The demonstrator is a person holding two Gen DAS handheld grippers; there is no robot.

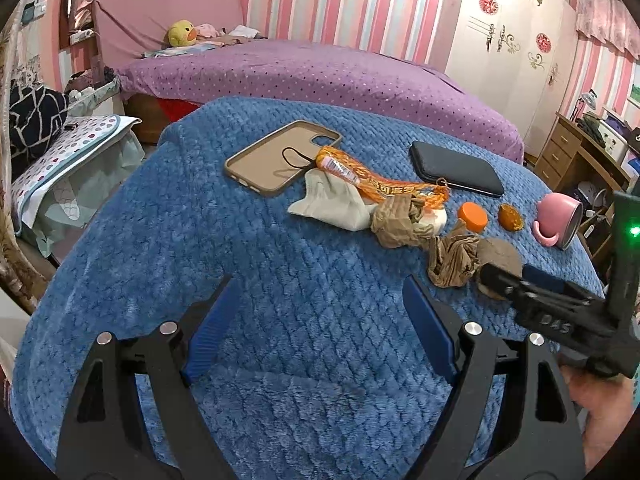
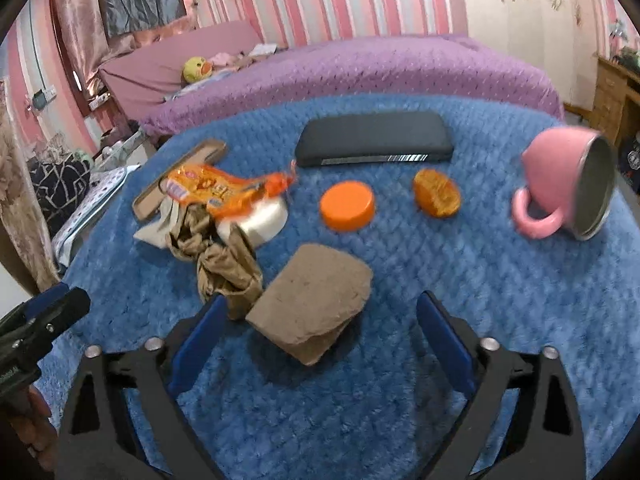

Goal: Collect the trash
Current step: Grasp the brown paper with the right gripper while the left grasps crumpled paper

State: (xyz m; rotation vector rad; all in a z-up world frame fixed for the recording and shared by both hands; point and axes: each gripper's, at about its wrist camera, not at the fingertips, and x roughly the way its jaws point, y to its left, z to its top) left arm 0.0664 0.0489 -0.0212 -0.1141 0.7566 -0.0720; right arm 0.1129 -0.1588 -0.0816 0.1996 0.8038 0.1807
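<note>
Trash lies on a blue blanket (image 1: 280, 280): an orange snack wrapper (image 1: 376, 180) (image 2: 212, 192), crumpled brown paper (image 1: 400, 220) (image 2: 224, 264), a second brown wad (image 1: 454, 258), a folded brown paper piece (image 2: 316, 308) (image 1: 500, 256), an orange cap (image 1: 473, 216) (image 2: 347, 205) and an orange peel (image 1: 510, 217) (image 2: 437, 193). My left gripper (image 1: 320, 320) is open and empty, short of the trash. My right gripper (image 2: 320, 340) is open, its fingers either side of the folded brown piece; it also shows in the left wrist view (image 1: 496, 276).
A tan phone case (image 1: 280, 156), a black phone (image 1: 456, 168) (image 2: 374, 138), a tipped pink mug (image 1: 558, 218) (image 2: 568, 188) and a white cloth (image 1: 332, 204) also lie on the blanket. A purple bed (image 1: 320, 72) stands behind, a wooden desk (image 1: 580, 152) at right.
</note>
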